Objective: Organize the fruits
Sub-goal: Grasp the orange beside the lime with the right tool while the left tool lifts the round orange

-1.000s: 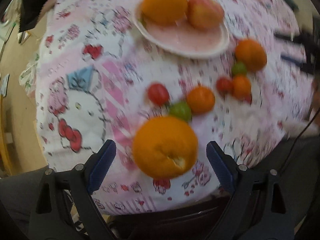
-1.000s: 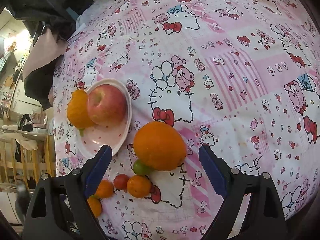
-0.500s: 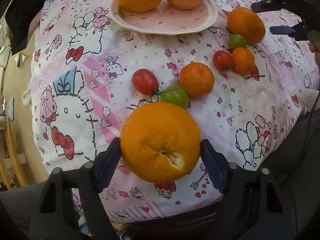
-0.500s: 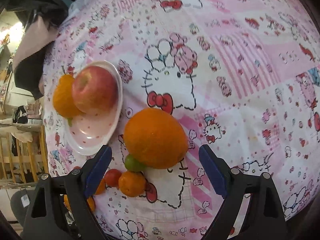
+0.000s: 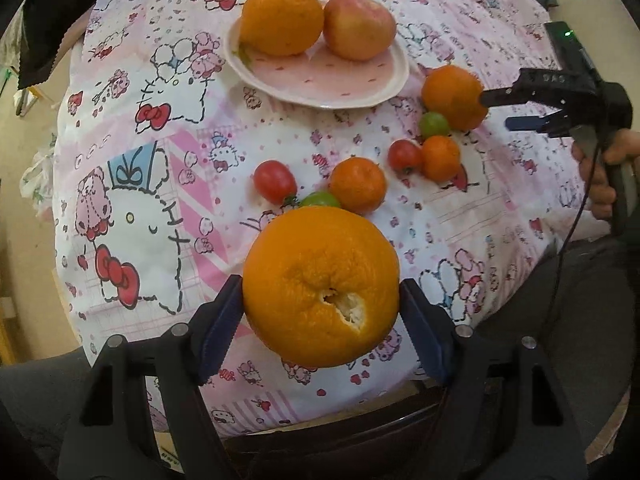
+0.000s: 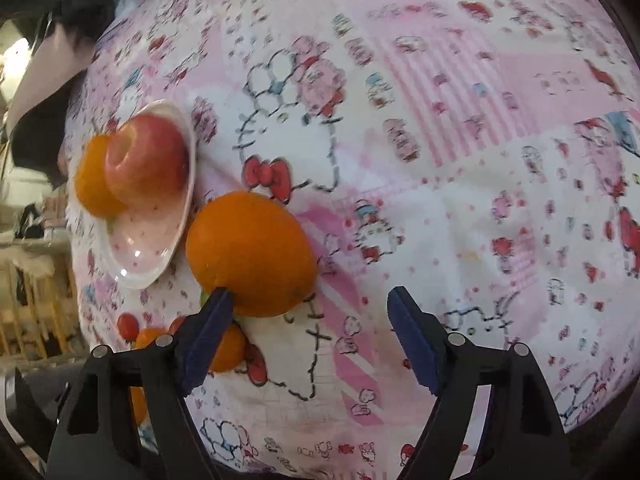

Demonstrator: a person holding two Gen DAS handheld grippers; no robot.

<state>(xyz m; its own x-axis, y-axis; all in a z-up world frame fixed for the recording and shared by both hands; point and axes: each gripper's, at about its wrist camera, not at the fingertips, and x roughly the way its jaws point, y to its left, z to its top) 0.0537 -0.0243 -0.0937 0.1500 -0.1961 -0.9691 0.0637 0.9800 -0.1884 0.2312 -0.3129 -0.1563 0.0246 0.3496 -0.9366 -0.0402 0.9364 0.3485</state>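
My left gripper (image 5: 320, 312) is shut on a big orange (image 5: 320, 286) with a torn navel, held just above the cloth. A pink plate (image 5: 320, 80) at the back carries another orange (image 5: 282, 18) and an apple (image 5: 358, 26). Right of the plate lies a third orange (image 5: 454, 96), seen close in the right wrist view (image 6: 250, 254). My right gripper (image 6: 310, 320) stands over it with its jaws closing. The left fingertip (image 6: 218, 300) touches the fruit and the other fingertip is apart from it. The plate (image 6: 148, 256) sits just left of it.
Small oranges (image 5: 358, 186), red tomatoes (image 5: 275, 182) and green ones (image 5: 434, 124) lie scattered mid-table on the pink cartoon cloth (image 5: 160, 160). A black cloth (image 5: 60, 12) hangs at the far left corner. A person's hand (image 5: 600, 176) holds the right gripper (image 5: 496, 112). The table's edge is near me.
My left gripper closed on the big orange and raised it off the cloth. My right gripper sank toward the third orange and its jaws narrowed.
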